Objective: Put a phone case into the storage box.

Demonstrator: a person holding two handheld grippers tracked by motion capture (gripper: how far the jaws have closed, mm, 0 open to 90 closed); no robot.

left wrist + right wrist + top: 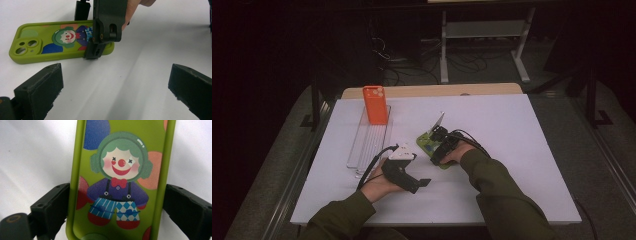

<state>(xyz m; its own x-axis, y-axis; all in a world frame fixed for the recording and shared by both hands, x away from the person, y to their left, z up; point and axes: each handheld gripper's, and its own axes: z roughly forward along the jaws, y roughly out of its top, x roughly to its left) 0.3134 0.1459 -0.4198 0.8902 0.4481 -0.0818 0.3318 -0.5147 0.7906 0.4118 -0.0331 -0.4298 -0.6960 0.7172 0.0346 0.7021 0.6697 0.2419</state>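
Our right gripper (117,202) has its two black jaws on either side of the green phone case (120,177), pressed against its long edges near the lower end, so we read it as clamped on the case. Up close, in the right gripper view, we see the case's printed back: a clown with green hair, a red nose and bow tie, a purple top and blue checked trousers, with coloured blobs around it. The case's bottom edge is cut off by the frame.

From the left gripper view, we see the same case (50,42) lying flat on the white table (150,62), camera cutouts at its left end, with the right gripper (96,53) coming down over its other end and hiding part of the print.

Our left gripper (115,87) stands wide open with nothing between its jaws, near the case but apart from it.

In the high view the scene is dim. We make out an orange phone case (376,105) standing upright at the far end of a clear tray (369,142), well to the left. A pale tilted sheet (438,121) just beyond the right hand (457,152) is too small for us to identify.
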